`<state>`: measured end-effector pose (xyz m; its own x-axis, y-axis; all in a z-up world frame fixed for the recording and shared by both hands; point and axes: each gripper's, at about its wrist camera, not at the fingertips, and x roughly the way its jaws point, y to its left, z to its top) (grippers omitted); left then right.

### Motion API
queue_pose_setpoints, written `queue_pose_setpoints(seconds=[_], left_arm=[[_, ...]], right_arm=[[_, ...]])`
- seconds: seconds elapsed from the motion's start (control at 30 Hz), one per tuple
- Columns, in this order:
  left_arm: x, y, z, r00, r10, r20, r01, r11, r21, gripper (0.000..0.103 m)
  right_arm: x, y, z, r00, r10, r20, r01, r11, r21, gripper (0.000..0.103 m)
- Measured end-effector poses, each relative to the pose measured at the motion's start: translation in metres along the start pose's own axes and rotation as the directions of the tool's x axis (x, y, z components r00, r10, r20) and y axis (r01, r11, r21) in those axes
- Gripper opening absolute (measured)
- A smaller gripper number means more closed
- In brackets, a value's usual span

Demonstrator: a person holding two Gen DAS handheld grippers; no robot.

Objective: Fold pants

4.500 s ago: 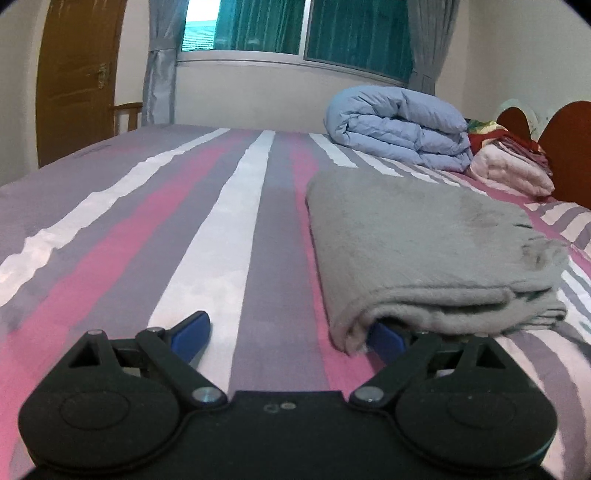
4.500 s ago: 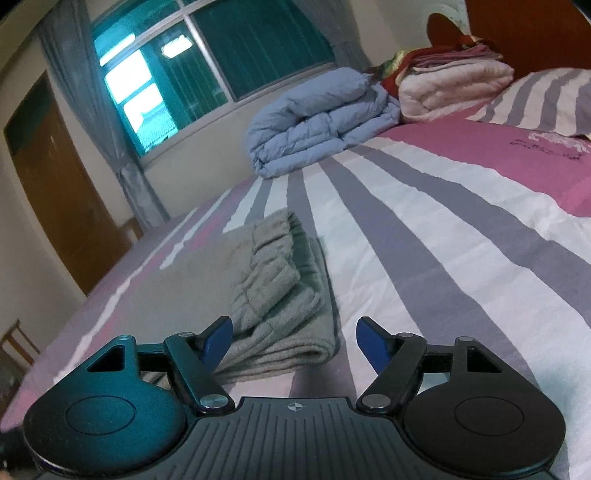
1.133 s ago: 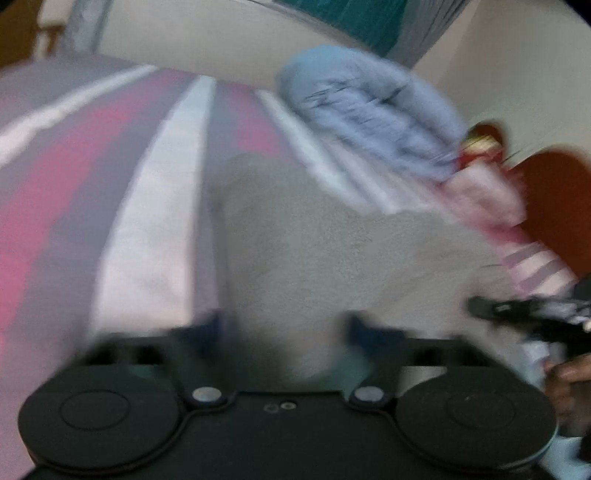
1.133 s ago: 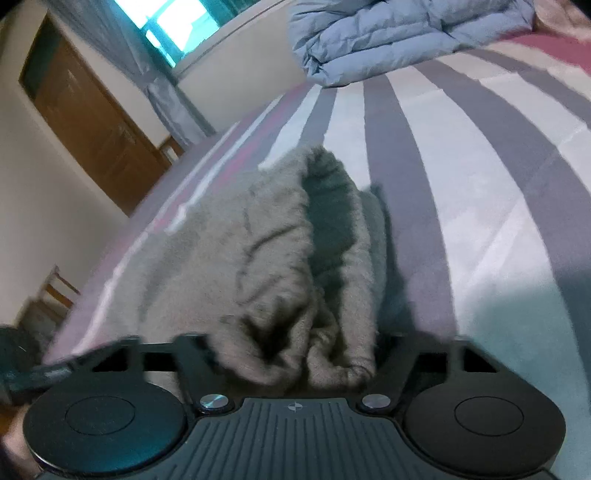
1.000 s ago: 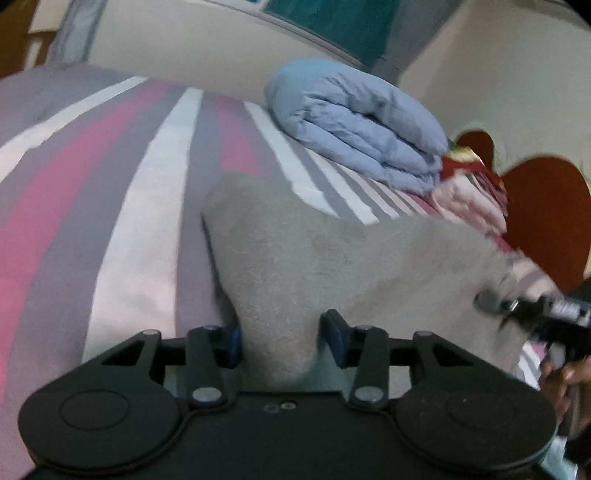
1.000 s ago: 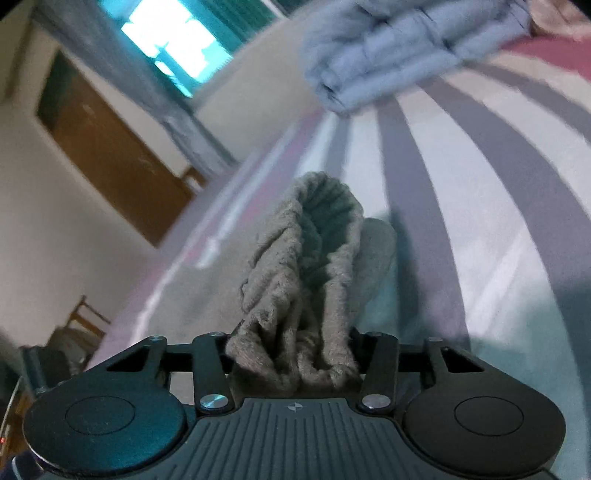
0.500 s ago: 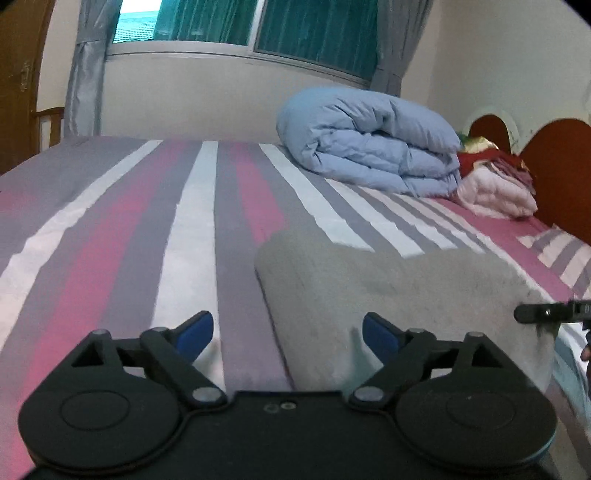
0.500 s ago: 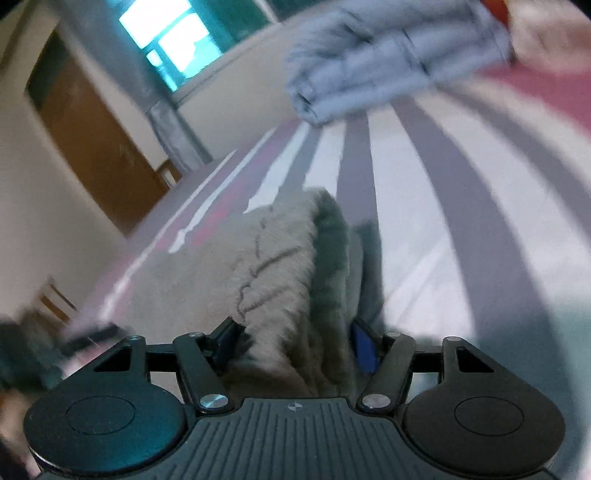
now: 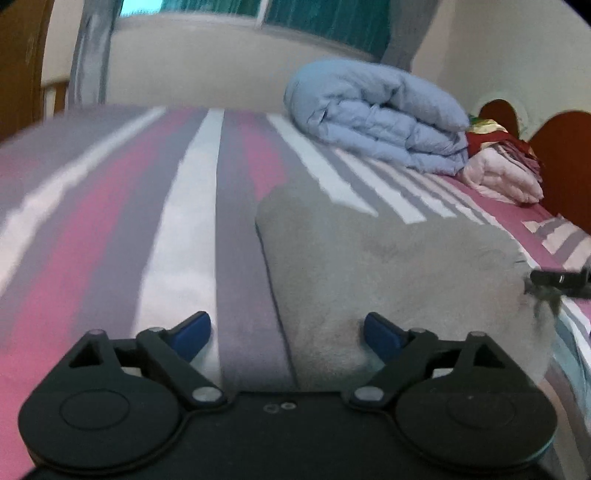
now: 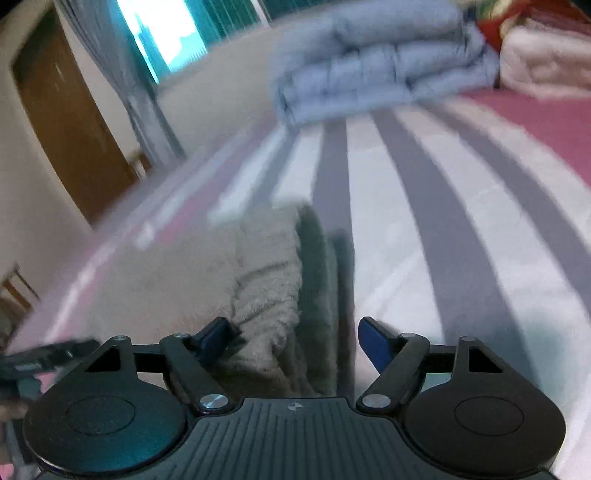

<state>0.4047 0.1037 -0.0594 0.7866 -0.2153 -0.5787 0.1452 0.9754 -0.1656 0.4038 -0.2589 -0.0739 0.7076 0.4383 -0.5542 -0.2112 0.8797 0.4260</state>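
The pants (image 9: pixel 388 266) are plain grey. The bed (image 9: pixel 177 236) has long stripes of pink, white and grey-purple. Far off on the bed, the quilt (image 9: pixel 373 114) is light blue. To its right the blanket (image 9: pixel 502 181) is pale pink, with a red cloth (image 9: pixel 495 142) on top. The headboard (image 9: pixel 561 162) is red-brown. The door (image 10: pixel 70 122) is brown. The curtains (image 9: pixel 88 55) are grey. The window (image 9: pixel 325 18) looks blue-green. Both grippers are black with blue fingertips (image 9: pixel 192 330).

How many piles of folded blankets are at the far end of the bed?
2. A big blue folded blanket lies at the far end of the striped bed. A pink and red pile sits right beside it, by the headboard. More may be hidden behind them.
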Motion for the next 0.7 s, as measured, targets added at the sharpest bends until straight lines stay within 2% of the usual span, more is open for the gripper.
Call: queue_pose_setpoints(seconds=[0.07,0.1,0.13,0.17,0.2,0.23,0.27,0.3,0.33,0.37,0.4,0.43,0.5,0.53,0.57,0.6,0.63,0.67,0.7], left_arm=[[-0.013,-0.003,-0.003,1.000,-0.023,0.013,0.023,1.000,0.002,0.084],[-0.014,-0.007,-0.006,1.000,-0.028,-0.001,0.028,1.000,0.008,0.084],[-0.013,-0.011,-0.012,1.000,-0.026,-0.014,0.026,0.999,0.025,0.084],[-0.006,-0.016,-0.018,0.999,-0.008,-0.052,0.010,0.999,0.047,0.085],[0.001,-0.017,-0.022,0.997,0.002,-0.077,0.001,0.999,0.042,0.087],[0.002,-0.014,-0.024,0.997,-0.001,-0.075,0.002,1.000,0.009,0.088],[0.001,-0.011,-0.022,0.997,-0.004,-0.083,0.003,1.000,-0.014,0.087],[-0.004,-0.010,-0.018,0.997,-0.006,-0.073,0.004,1.000,-0.023,0.084],[-0.011,-0.011,-0.012,1.000,-0.002,-0.025,0.002,1.000,-0.011,0.084],[-0.015,-0.012,-0.005,1.000,-0.006,0.018,0.006,1.000,0.015,0.085],[-0.015,-0.013,0.002,0.999,-0.003,0.042,0.002,1.000,0.031,0.084],[-0.012,-0.013,0.009,0.998,0.001,0.061,-0.003,0.999,0.034,0.084],[-0.001,-0.014,0.023,0.997,-0.005,0.081,0.002,0.999,0.032,0.084],[0.011,-0.016,0.031,0.997,0.021,0.070,-0.024,0.999,0.047,0.084],[0.023,-0.019,0.036,0.997,0.051,0.059,-0.055,0.997,0.060,0.083],[0.034,-0.020,0.039,0.995,0.084,0.049,-0.087,0.994,0.065,0.083],[0.052,-0.019,0.042,0.991,0.131,0.016,-0.132,0.988,0.075,0.084],[0.069,-0.016,0.043,0.986,0.162,-0.036,-0.159,0.984,0.083,0.092],[0.077,-0.011,0.039,0.987,0.149,-0.065,-0.144,0.987,0.069,0.096]], right_arm=[[-0.020,0.008,0.002,0.997,-0.001,0.072,0.005,0.999,-0.051,0.076],[-0.030,0.014,-0.004,0.993,0.047,0.105,-0.040,0.997,-0.073,0.076],[-0.030,0.014,-0.004,0.993,0.047,0.105,-0.040,0.997,-0.073,0.076],[-0.022,0.022,-0.013,0.997,0.049,0.054,-0.043,0.992,-0.116,0.076],[-0.010,0.023,-0.019,1.000,-0.006,-0.012,0.004,0.992,-0.126,0.076],[0.010,0.019,-0.023,0.994,-0.032,-0.108,0.020,0.994,-0.109,0.076],[0.012,0.015,-0.025,0.993,-0.011,-0.121,0.003,0.998,-0.069,0.076],[0.005,0.016,-0.024,0.997,-0.006,-0.080,0.002,0.998,-0.058,0.076],[-0.007,0.018,-0.021,1.000,0.000,-0.017,-0.001,0.997,-0.079,0.076],[-0.007,0.018,-0.021,1.000,0.000,-0.017,-0.001,0.997,-0.079,0.076],[-0.016,0.020,-0.016,0.999,0.004,0.053,0.001,0.995,-0.101,0.076],[-0.032,0.027,-0.005,0.986,0.019,0.166,0.005,0.990,-0.140,0.076],[-0.034,0.031,-0.001,0.980,0.037,0.195,-0.007,0.989,-0.151,0.076],[-0.032,0.036,0.005,0.975,0.061,0.215,-0.025,0.986,-0.166,0.075],[-0.025,0.043,0.011,0.974,0.088,0.211,-0.047,0.981,-0.191,0.072],[-0.014,0.048,0.017,0.978,0.092,0.188,-0.052,0.977,-0.206,0.067],[0.003,0.053,0.022,0.985,0.079,0.152,-0.044,0.975,-0.218,0.067],[0.018,0.056,0.025,0.992,0.053,0.113,-0.026,0.974,-0.226,0.067],[0.044,0.057,0.026,0.999,-0.024,0.026,0.030,0.972,-0.234,0.067]])
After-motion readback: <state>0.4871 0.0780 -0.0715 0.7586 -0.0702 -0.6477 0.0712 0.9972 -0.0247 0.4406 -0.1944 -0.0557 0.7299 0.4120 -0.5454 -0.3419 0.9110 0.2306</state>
